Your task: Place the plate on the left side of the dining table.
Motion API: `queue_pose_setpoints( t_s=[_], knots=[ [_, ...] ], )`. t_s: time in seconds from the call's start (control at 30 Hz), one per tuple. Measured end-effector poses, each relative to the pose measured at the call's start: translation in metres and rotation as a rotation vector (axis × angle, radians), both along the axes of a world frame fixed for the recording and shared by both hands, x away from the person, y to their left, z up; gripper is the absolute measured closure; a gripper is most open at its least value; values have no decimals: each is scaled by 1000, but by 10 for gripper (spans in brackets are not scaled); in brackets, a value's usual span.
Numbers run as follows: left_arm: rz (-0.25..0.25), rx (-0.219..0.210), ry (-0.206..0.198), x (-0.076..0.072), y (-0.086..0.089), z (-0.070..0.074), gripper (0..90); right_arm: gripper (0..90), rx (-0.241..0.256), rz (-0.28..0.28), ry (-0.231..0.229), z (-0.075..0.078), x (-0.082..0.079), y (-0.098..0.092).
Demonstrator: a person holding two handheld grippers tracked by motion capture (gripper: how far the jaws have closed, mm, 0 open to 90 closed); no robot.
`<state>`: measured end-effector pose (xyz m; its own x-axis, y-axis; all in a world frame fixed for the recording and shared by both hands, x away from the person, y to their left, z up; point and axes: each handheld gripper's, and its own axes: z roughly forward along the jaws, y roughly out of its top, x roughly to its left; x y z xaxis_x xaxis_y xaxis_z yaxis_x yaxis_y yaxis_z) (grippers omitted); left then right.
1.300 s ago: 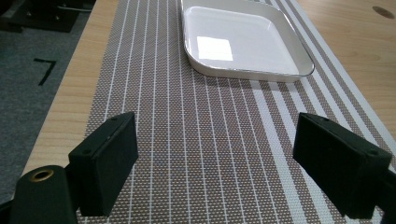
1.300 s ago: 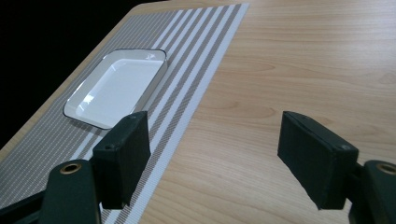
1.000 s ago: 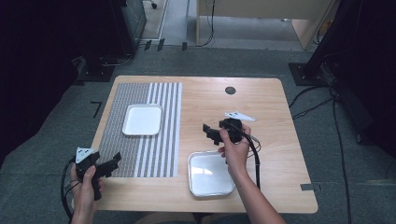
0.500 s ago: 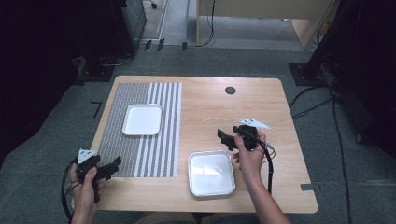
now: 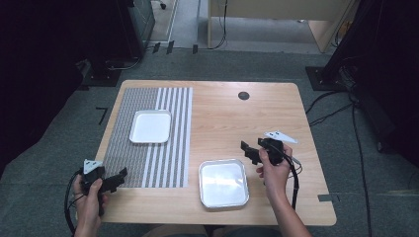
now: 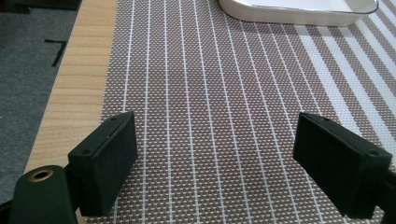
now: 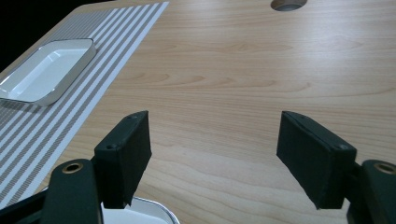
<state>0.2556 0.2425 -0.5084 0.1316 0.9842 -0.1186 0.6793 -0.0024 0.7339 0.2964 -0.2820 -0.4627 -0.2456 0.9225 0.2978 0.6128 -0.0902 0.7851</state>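
Note:
Two white square trays lie on the wooden table [image 5: 222,113]. One tray [image 5: 150,126] [image 6: 299,9] [image 7: 44,70] sits on the striped placemat [image 5: 148,133] [image 6: 224,102] at the left. The other tray [image 5: 223,182] [image 7: 135,217] rests on bare wood near the front edge. My left gripper [image 5: 114,180] [image 6: 224,168] is open and empty over the mat's front left corner. To the right of the near tray, my right gripper [image 5: 247,150] [image 7: 217,156] is held open with nothing between its fingers.
A round cable hole [image 5: 243,95] [image 7: 288,3] sits in the table near its far edge. Cables [image 5: 326,106] trail over the grey floor at the right. Dark equipment stands at the far left and right of the room.
My right gripper has drawn back to the right and toward the person, off the near tray. My left gripper has slid slightly nearer the front edge.

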Motion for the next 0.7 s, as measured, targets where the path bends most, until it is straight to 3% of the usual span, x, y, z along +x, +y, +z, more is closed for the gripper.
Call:
queue_pose_setpoints(
  t_s=[0.1, 0.53, 0.7],
  knots=[
    [1, 28, 7, 0, -1, -3, 137, 267, -5, -4, -11, -2, -4, -7],
    [-2, 53, -5, 0, -3, -7, 134, 270, -28, -63, 0, -16, -22, -41],
    [-1, 43, -8, 0, -2, -7, 134, 269, -46, -79, 7, -20, -28, -51]
  ],
)
